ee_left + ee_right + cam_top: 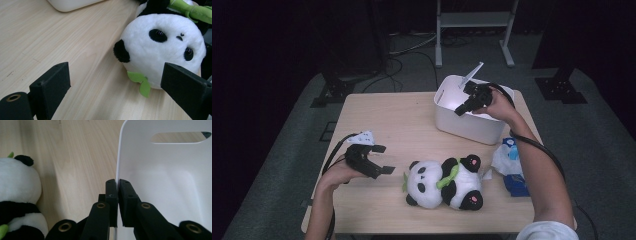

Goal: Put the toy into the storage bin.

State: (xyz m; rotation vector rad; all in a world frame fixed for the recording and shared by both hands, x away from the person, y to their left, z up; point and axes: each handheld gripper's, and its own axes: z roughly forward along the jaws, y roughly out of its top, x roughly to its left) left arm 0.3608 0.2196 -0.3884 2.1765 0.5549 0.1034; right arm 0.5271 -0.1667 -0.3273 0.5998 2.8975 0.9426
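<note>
Left gripper (379, 160), jaws wide and empty, has the panda (444, 182) lying on the table just ahead to its right, long axis running away from it, while right gripper (117, 185) pinches the bin (472, 122) wall.

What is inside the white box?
The box looks empty where its inside shows: bare white wall and floor. The right gripper pinches its rim, and the near wall hides part of the bottom.
</note>
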